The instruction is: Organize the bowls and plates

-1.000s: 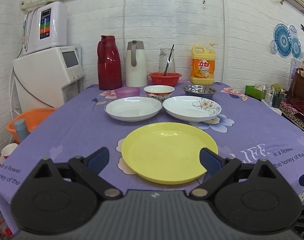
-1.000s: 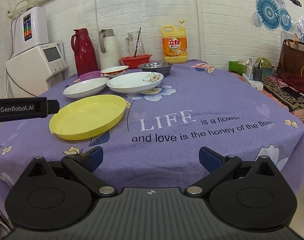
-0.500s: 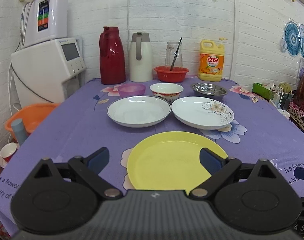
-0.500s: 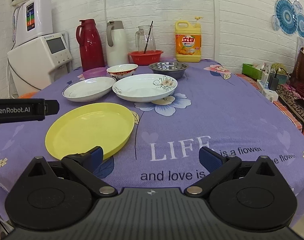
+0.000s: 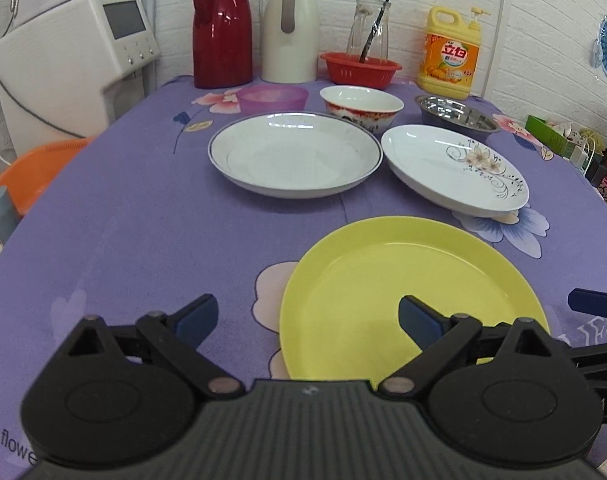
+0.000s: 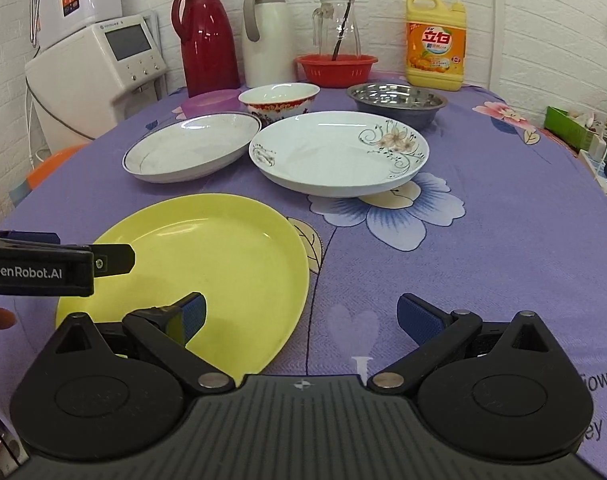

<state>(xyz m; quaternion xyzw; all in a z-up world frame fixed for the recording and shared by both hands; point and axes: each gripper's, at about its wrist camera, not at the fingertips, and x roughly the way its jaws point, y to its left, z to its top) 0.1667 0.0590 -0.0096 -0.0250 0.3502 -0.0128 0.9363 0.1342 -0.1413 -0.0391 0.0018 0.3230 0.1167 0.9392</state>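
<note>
Both of my tongs hang low over the near edge of the surface (image 6: pixel 503 240), which is covered by a purple flowered cloth. My left tongs (image 5: pixel 307 318) stand wide, holding nothing, with one blue pad (image 5: pixel 197 316) above the bare cloth and the other above the near left part of the round yellow plastic plate (image 5: pixel 415 276). My right tongs (image 6: pixel 301 316) are just as wide and empty; their left pad sits over the near right part of that same yellow plate (image 6: pixel 207 256), their right pad over the cloth. In the right wrist view, my left tongs reach in from the left, level over the plate's left rim.

Beyond the yellow plate, two white dishes lie side by side, near each other but apart: a round white plate with a thin dark rim line (image 5: pixel 295 154) to the left and a white plate painted with a flower and scrolls (image 5: pixel 455 168) to the right. Behind them stand three bowls in a row: a small translucent purple bowl (image 5: pixel 273 98), a white bowl with a red pattern (image 5: pixel 361 106) and a shiny steel bowl (image 5: pixel 457 114). Along the brick wall stand a red vacuum flask (image 5: pixel 222 24), a cream jug with a grey handle (image 5: pixel 290 28), a red plastic basket (image 5: pixel 360 68) holding a glass pitcher (image 5: pixel 369 26), and a yellow bottle of dish soap (image 5: pixel 449 54).
</note>
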